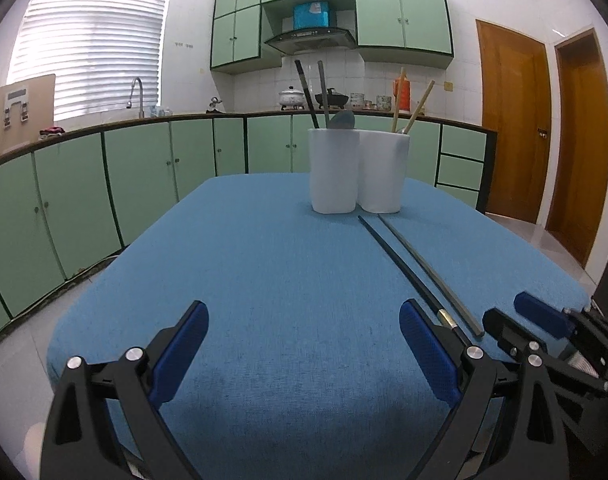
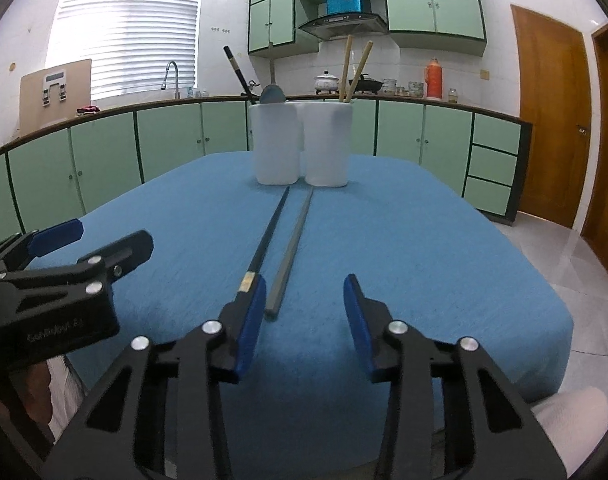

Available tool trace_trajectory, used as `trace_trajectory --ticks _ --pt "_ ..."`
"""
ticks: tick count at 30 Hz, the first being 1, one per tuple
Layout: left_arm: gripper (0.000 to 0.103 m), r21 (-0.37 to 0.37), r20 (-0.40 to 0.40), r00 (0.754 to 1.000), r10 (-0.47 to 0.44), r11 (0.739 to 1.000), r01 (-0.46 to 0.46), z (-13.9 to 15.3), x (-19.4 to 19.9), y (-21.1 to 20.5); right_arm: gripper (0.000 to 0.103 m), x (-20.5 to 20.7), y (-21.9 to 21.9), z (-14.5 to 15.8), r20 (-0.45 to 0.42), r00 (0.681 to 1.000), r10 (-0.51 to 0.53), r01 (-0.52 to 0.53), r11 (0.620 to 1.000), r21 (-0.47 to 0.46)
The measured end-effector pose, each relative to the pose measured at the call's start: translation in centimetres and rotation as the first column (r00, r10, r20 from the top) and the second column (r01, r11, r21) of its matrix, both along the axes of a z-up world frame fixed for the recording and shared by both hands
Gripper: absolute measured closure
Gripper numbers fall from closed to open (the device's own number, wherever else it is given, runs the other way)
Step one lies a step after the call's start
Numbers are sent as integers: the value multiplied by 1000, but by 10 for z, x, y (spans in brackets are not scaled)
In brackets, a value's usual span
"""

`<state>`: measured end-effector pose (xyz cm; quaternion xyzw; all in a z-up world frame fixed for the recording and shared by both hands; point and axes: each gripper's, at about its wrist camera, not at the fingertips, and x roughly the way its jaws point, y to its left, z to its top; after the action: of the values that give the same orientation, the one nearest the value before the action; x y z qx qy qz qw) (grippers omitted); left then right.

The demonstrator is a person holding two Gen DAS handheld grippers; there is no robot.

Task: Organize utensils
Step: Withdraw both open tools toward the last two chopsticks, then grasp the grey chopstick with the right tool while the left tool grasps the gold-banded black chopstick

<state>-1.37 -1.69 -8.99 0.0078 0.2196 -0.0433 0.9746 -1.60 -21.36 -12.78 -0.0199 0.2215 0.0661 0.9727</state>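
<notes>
Right wrist view: two white cups (image 2: pixel 302 144) at the far end, left holding black chopsticks (image 2: pixel 240 74) and spoon (image 2: pixel 272 94), right bamboo chopsticks (image 2: pixel 353 70); right gripper (image 2: pixel 302 320) released, left gripper (image 1: pixel 304 352) released too.

We cannot see the lower parts of the utensils standing in the two white cups (image 1: pixel 355 170), since the cup walls hide them, and the spoon (image 1: pixel 342 120) in the left cup shows only part of its bowl above the rim. In the right wrist view the near end of the black chopstick (image 2: pixel 270 232) passes behind the left pad of the right tongs (image 2: pixel 304 320), so we cannot tell whether it touches it. The near edge of the tabletop (image 1: pixel 264 260) is hidden behind the tongs' frames, and the small jars on the far counter (image 2: pixel 411 89) are too small to identify.
</notes>
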Motion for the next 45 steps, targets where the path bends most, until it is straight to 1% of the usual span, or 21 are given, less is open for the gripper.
trace_trajectory --ticks 4,9,14,18,26,29,33,37,45 --pt "9 -15 -4 1000 11 1000 -11 -1 2 5 73 0 5 -3 -6 1000 13 -13 1000 -7" --pt "9 -15 -14 1000 13 1000 -13 -5 3 7 80 0 12 -9 -14 1000 18 -18 1000 -24" --pt "9 -18 -20 1000 8 1000 -8 -6 4 6 82 -1 17 -12 1 1000 7 -7 999 -34" --pt "9 -21 -22 1000 5 1000 -6 -6 6 5 86 -3 18 -13 9 1000 2 -2 999 -34" --pt "9 -25 -22 1000 5 1000 -5 -7 5 3 90 -3 22 -17 25 1000 -9 10 999 -37" --pt "9 -26 -23 1000 2 1000 -2 -7 4 3 95 -3 23 -17 31 999 -6 7 999 -45" --pt "9 -26 -22 1000 -4 1000 4 -7 1 -1 96 -3 23 -17 33 999 -7 9 999 -47" --pt "9 -29 -15 1000 -13 999 13 -4 -2 -7 96 -3 17 -15 38 999 -36 38 998 -41" --pt "9 -50 -15 998 -58 997 57 -4 -6 -34 96 -7 -27 -7 33 990 -137 137 990 12"
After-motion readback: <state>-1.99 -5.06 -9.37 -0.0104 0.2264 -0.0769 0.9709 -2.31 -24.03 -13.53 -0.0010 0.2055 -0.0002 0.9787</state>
